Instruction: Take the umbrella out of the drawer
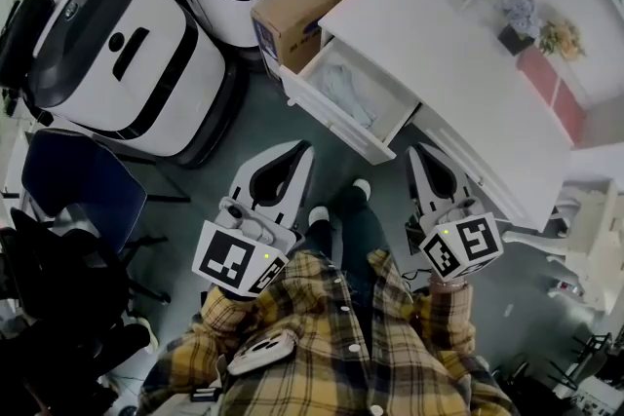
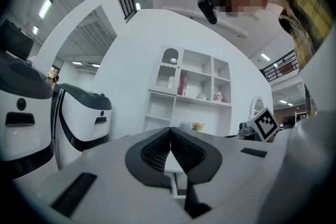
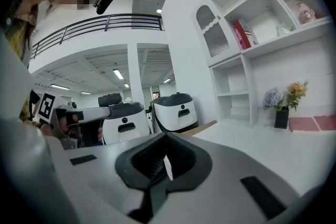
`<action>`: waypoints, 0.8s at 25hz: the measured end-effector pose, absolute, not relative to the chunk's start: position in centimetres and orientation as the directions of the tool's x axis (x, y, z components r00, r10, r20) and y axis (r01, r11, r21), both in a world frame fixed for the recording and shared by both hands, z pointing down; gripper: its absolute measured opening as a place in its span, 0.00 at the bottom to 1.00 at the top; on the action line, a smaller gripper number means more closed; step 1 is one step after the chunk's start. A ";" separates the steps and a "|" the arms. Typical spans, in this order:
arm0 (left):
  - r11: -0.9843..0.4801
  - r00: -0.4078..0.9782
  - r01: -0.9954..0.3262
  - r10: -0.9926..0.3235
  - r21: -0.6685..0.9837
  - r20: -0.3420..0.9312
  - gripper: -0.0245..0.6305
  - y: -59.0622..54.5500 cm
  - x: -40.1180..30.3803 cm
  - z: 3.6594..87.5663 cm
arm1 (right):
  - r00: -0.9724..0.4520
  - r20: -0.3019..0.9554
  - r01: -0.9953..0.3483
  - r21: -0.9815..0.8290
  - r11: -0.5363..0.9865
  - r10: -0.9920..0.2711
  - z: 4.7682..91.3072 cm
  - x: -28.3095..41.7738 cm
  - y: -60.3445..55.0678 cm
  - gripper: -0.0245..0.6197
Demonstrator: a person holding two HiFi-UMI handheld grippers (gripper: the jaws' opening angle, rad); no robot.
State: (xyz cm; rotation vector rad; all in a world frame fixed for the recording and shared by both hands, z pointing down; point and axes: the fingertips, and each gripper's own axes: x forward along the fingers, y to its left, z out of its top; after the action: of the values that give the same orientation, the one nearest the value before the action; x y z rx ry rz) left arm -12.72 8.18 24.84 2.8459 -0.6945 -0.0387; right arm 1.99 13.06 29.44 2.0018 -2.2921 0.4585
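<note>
Left hand-held gripper point(image 1: 300, 149): jaws together, empty, short of the drawer.
Right hand-held gripper point(image 1: 416, 151): jaws together, empty.
Drawer point(image 1: 336, 130): open under the white tabletop point(image 1: 439, 54).
Umbrella point(image 1: 348, 93): inside the drawer (a pale bundle).

The white drawer point(image 1: 336, 124) is hanging wide open under the white bench point(image 1: 429, 24). The umbrella point(image 1: 348, 93) is lying inside it, pale blue and folded up.

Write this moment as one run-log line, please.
left gripper: shut, empty | right gripper: shut, empty | drawer: open | pale blue item: inside drawer, untouched | pick: not yet done
</note>
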 end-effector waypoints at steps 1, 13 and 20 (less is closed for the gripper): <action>-0.867 0.890 -0.451 -0.456 0.214 0.026 0.07 8.1 -12.6 25.0 | -0.153 0.244 -0.977 -0.182 0.110 -0.958 29.6 2.1 13.0 0.06; -0.851 0.875 -0.477 -0.484 0.221 0.027 0.07 4.3 -10.0 25.8 | -0.182 0.271 -0.973 -0.190 0.132 -0.945 31.3 4.9 9.2 0.06; -0.839 0.862 -0.500 -0.506 0.215 0.028 0.07 -1.2 -5.8 25.8 | -0.211 0.273 -0.968 -0.194 0.161 -0.939 31.6 8.9 3.3 0.06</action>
State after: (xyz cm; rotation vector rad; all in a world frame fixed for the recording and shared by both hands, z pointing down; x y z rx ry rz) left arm -5.76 -1.24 25.80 2.8212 -0.7723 -0.0433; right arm 8.91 3.29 31.62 1.9147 -2.3245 0.5004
